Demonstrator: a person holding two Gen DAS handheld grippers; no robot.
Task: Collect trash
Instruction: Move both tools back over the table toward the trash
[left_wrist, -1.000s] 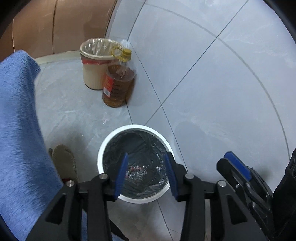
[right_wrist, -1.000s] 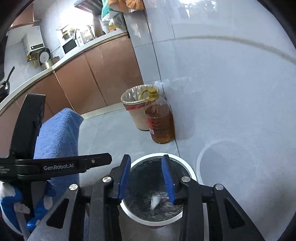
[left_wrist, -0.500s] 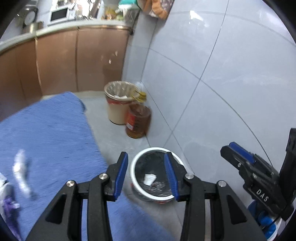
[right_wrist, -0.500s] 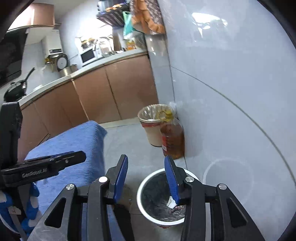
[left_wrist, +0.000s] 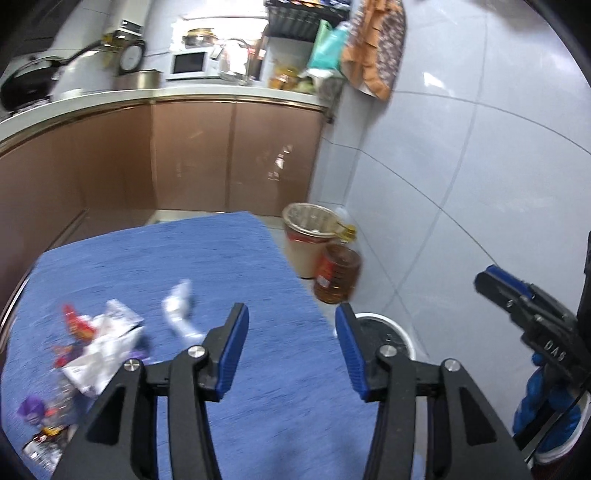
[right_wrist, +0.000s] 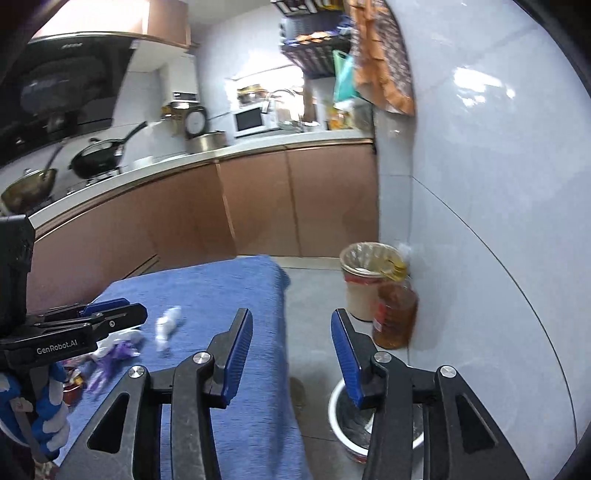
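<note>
My left gripper (left_wrist: 291, 350) hovers over the right edge of a table covered in blue cloth (left_wrist: 229, 266); its jaws are opening with nothing between them. A pile of wrappers (left_wrist: 99, 343) and a crumpled white scrap (left_wrist: 181, 310) lie on the cloth to its left. My right gripper (right_wrist: 291, 356) is also opening and empty, above the gap between the table and the white bin with a black liner (right_wrist: 347, 424). That bin (left_wrist: 388, 332) stands on the floor, partly hidden behind the fingers. The left gripper (right_wrist: 125, 312) shows at the left above purple wrappers (right_wrist: 114, 350).
A beige lined bin (right_wrist: 364, 280) and a bottle of amber oil (right_wrist: 395, 314) stand on the floor against the tiled wall (right_wrist: 480, 221). Brown cabinets (left_wrist: 192, 158) with a cluttered counter run behind the table. Hands in blue gloves (right_wrist: 48, 410) hold the grippers.
Both grippers have risen from over the white bin and tilted up, so the table and the kitchen counter have come into view. Both pairs of jaws stand wider.
</note>
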